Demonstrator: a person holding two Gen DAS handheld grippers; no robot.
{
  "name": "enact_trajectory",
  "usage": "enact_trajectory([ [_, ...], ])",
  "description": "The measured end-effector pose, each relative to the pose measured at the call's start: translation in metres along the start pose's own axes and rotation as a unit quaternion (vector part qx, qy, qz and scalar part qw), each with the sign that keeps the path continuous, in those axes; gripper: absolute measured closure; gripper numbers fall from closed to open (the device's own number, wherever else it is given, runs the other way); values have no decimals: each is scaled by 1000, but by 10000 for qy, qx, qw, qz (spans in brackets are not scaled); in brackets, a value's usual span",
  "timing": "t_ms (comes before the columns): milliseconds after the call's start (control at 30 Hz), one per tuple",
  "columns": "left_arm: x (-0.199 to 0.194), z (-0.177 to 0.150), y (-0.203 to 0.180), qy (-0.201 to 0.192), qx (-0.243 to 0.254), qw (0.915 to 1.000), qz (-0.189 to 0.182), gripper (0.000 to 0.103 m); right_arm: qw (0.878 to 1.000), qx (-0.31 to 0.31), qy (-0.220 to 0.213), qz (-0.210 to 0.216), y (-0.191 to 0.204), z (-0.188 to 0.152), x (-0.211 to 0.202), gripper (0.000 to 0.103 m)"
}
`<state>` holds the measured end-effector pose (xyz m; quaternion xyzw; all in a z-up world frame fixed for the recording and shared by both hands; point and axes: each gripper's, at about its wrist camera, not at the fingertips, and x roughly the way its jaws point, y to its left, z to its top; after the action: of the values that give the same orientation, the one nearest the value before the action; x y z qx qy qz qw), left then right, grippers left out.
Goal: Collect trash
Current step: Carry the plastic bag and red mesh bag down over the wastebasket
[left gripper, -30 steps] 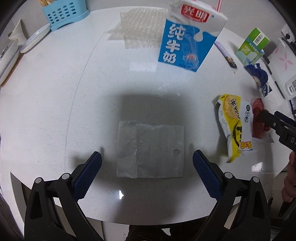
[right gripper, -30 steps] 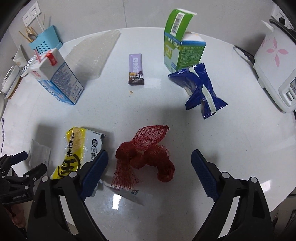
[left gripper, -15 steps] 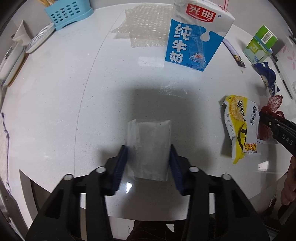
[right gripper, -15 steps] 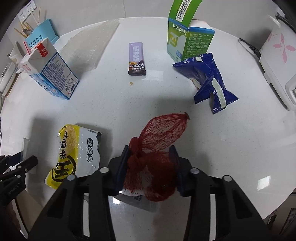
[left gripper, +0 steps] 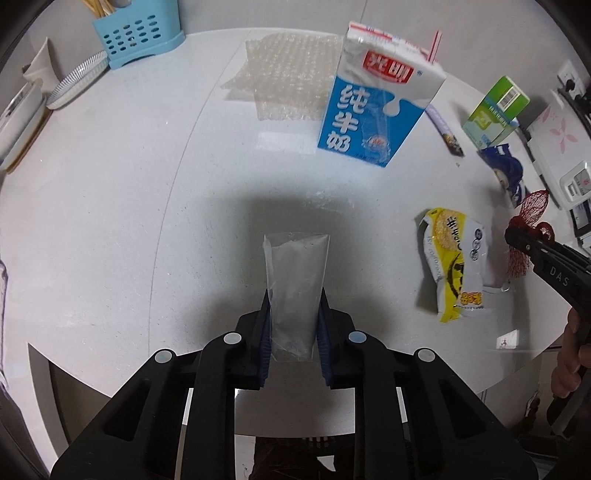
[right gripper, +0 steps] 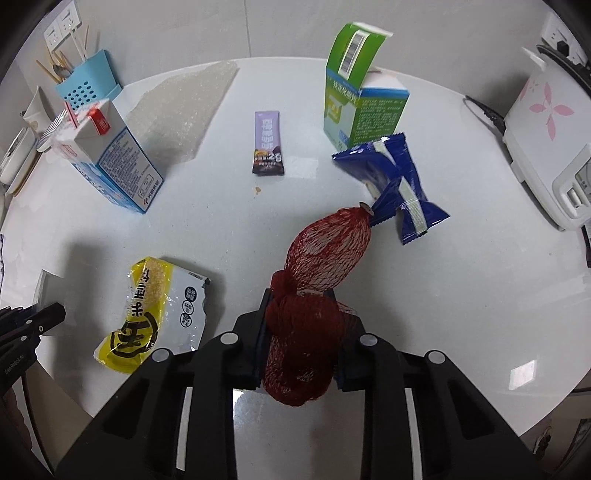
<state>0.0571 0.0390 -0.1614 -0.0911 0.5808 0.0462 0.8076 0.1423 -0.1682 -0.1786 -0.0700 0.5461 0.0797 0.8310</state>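
My left gripper is closing on a clear plastic bag, folded narrow between the blue pads and lifted off the white table. My right gripper is closing on a red mesh net bag, bunched between its pads, its loose end sticking up and forward. The right gripper also shows at the right edge of the left wrist view, with the net in it. A yellow snack wrapper lies flat between the two grippers.
On the table stand a blue milk carton and an open green carton. A purple sachet, a blue wrapper and bubble wrap lie around. A blue utensil holder and a white appliance sit at the edges.
Both grippers went from wide open to closed around their items. The flat clear bag was squeezed narrow and raised; the red net was bunched up and lifted a little.
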Motion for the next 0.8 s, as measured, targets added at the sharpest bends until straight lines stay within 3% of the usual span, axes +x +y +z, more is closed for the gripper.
enact_trajectory([
  [467, -44, -7, -10, -562, 222, 9980, -186, 83, 9981, 95, -600, 23, -9, -12, -54, 78],
  [800, -68, -40, -22, -689, 329, 9963, -391, 83, 9965, -18, -798, 268, 2, -57, -95, 78],
])
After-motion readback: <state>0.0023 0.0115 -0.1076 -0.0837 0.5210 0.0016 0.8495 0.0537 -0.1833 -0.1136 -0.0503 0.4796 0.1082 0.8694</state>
